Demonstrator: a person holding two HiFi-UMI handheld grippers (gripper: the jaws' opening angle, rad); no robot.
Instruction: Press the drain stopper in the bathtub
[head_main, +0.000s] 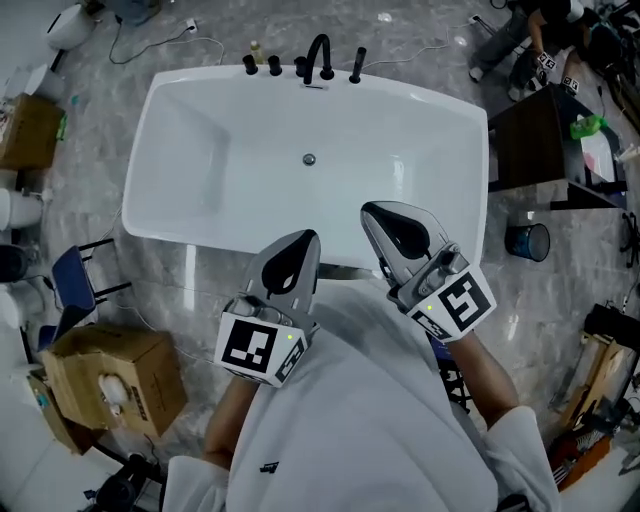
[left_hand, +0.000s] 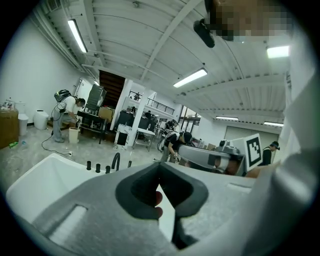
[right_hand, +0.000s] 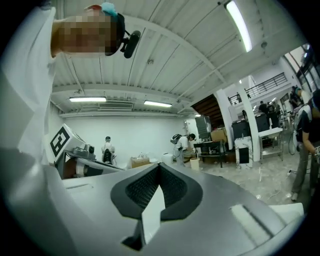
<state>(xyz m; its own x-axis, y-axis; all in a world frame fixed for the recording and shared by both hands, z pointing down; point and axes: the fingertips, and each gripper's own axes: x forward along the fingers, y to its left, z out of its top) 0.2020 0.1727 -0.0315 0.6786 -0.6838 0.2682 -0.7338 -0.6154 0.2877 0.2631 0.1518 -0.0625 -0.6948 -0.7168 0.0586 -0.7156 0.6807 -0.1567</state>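
A white bathtub (head_main: 200, 150) fills the upper centre of the head view, standing on a grey marbled floor (head_main: 560, 300). Its drain stopper (head_main: 309, 159) sits in the tub's bottom near the far end, below the black faucet (head_main: 318, 58) on the rim. The left gripper (head_main: 303, 243) and right gripper (head_main: 378, 213) hover at the near rim, well apart from the stopper; each has its jaws clenched together on nothing. A cardboard box (head_main: 110, 375) lies lower left, and a dark table (head_main: 530, 140) and blue bucket (head_main: 528, 241) stand at right. The gripper views show a workshop hall with ceiling lights (left_hand: 190, 78) and people (left_hand: 65, 107).
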